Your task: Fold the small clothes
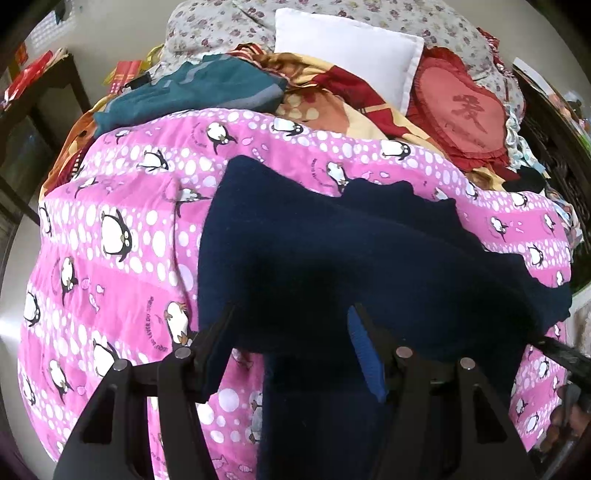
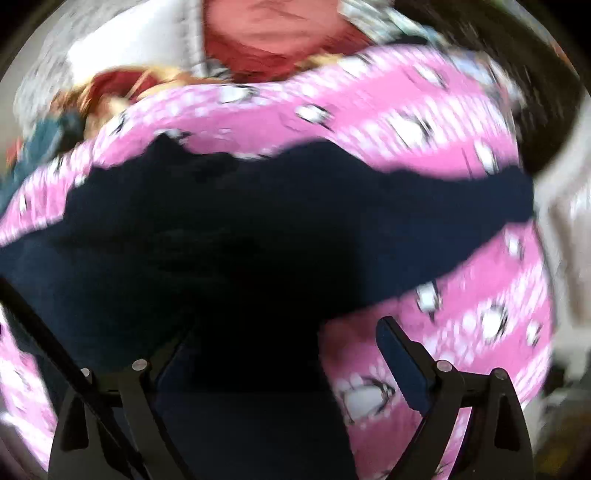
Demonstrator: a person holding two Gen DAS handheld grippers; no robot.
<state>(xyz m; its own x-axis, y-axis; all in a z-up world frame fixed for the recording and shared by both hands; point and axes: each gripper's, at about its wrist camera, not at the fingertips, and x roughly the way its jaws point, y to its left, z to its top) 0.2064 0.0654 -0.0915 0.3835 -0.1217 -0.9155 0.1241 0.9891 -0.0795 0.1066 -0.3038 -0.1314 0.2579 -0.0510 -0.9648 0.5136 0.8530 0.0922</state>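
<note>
A dark navy knit garment (image 1: 332, 251) lies on the pink penguin-print quilt (image 1: 122, 206). In the left wrist view it drapes over and between my left gripper's (image 1: 291, 314) spread fingers, hiding the tips. In the blurred right wrist view the same navy garment (image 2: 258, 229) covers the left finger of my right gripper (image 2: 284, 328); the right finger (image 2: 391, 332), with its blue pad, stands bare over the quilt (image 2: 461, 295). Both grippers' jaws stand wide apart, and I see no cloth pinched.
Behind the quilt are a teal folded cloth (image 1: 192, 88), a white pillow (image 1: 347, 48), a red heart cushion (image 1: 461, 114) and a floral sheet (image 1: 406, 18). A dark table (image 1: 33, 110) stands at the left. The other gripper's arm (image 1: 569, 358) shows at the right edge.
</note>
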